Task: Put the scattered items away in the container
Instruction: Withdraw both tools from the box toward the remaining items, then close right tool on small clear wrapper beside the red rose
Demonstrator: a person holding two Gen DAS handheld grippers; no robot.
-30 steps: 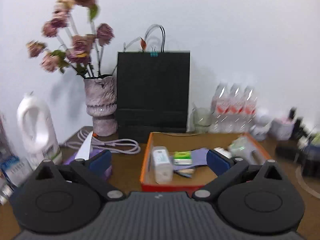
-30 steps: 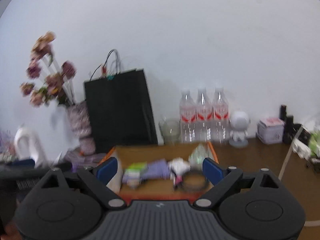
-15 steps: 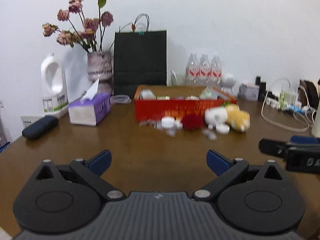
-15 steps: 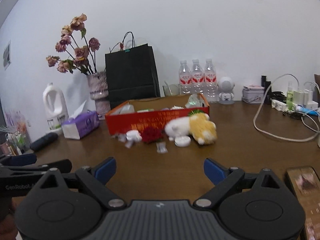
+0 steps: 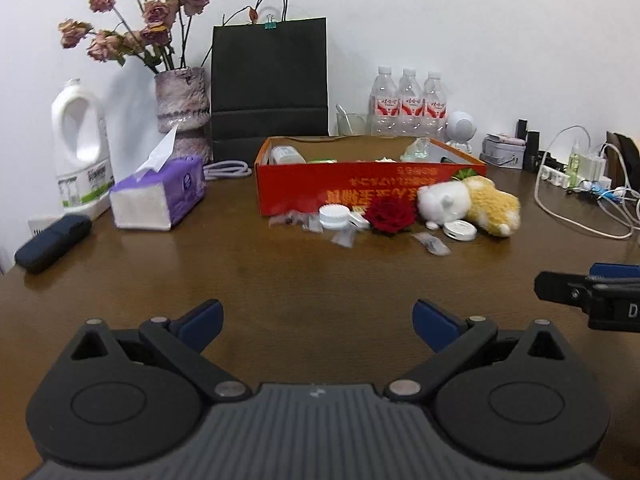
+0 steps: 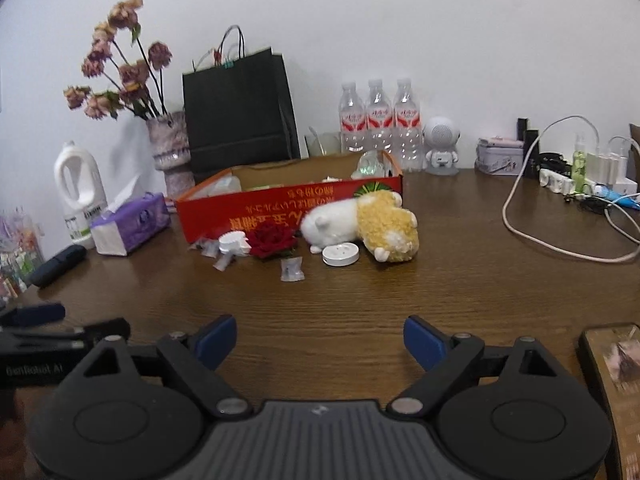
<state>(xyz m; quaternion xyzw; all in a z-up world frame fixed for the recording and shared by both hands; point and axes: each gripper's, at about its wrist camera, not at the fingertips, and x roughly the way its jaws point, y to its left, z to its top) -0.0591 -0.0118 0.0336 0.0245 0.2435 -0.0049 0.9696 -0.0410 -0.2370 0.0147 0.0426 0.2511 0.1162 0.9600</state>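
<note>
A red cardboard box [image 5: 360,188] [image 6: 280,208] stands at the table's middle back with several items inside. In front of it lie a white and yellow plush toy [image 5: 468,204] [image 6: 368,224], a red rose [image 5: 390,216] [image 6: 274,240], a white jar [image 5: 333,217] [image 6: 232,242], a white round disc [image 5: 460,230] [image 6: 341,255] and several small clear packets [image 5: 344,238] [image 6: 292,270]. My left gripper [image 5: 316,316] is open and empty, well short of the items. My right gripper [image 6: 318,336] is open and empty, also near the front edge.
A purple tissue pack [image 5: 160,194], white detergent jug [image 5: 80,140], flower vase [image 5: 182,108], black paper bag [image 5: 270,84] and three water bottles [image 5: 408,104] line the back. A dark case [image 5: 52,242] lies left. Cables and chargers [image 6: 580,200] lie right. A phone [image 6: 616,380] lies by the right gripper.
Both grippers have pulled back from over the box to the table's front; the view has steadied and sharpened. Both stay open and empty.
</note>
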